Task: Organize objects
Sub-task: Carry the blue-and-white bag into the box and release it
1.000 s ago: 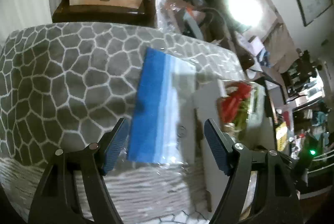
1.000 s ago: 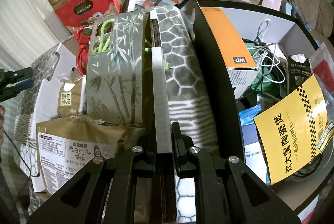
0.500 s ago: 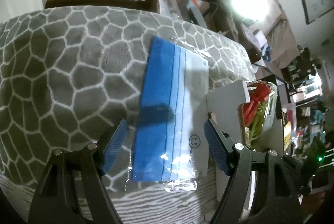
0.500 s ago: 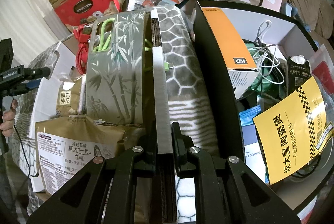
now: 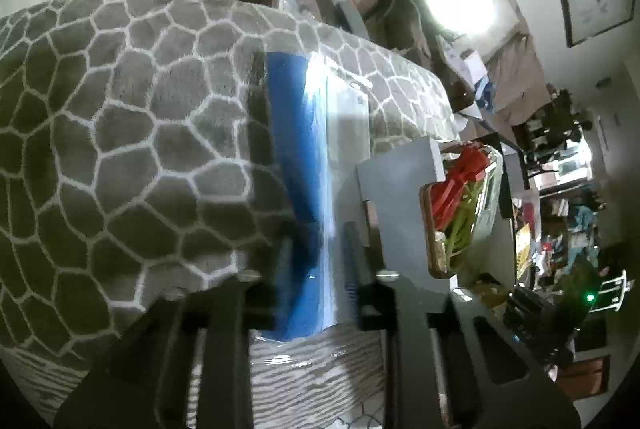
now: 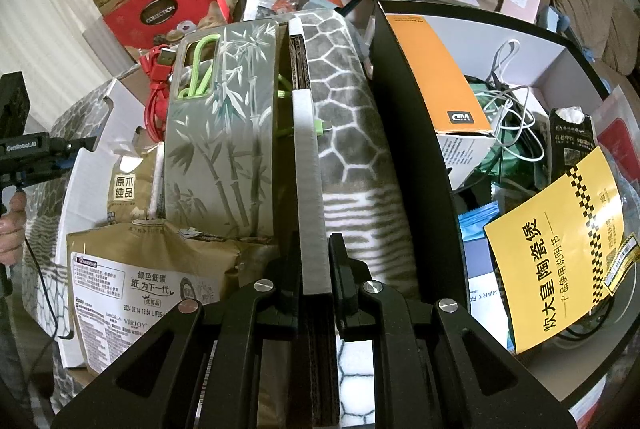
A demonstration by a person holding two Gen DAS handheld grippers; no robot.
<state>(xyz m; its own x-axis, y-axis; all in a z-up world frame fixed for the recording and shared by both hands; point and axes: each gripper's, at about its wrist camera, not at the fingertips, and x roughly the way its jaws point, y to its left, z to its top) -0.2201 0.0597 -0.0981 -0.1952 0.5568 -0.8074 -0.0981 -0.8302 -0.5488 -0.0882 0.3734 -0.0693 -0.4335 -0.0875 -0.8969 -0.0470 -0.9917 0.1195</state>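
In the left wrist view my left gripper (image 5: 316, 261) is shut on a clear packet of blue face masks (image 5: 308, 157), which lies on a grey honeycomb-patterned cushion (image 5: 120, 157). In the right wrist view my right gripper (image 6: 314, 261) is shut on the white edge of a cardboard box wall (image 6: 308, 165). That box holds a bamboo-print phone case (image 6: 224, 133), red and green cables (image 6: 160, 77) and brown tissue packs (image 6: 152, 281). The left gripper (image 6: 48, 153) shows at the far left of that view.
A black box (image 6: 408, 133) to the right holds an orange carton (image 6: 440, 77), white cables and a yellow leaflet (image 6: 560, 249). A red gift bag (image 6: 160, 9) stands behind. The cardboard box with cables (image 5: 460, 213) also shows in the left wrist view.
My left gripper has closed from wide open onto the mask packet, and the packet's near end has bunched between the fingers. My right gripper has kept its hold on the box wall.
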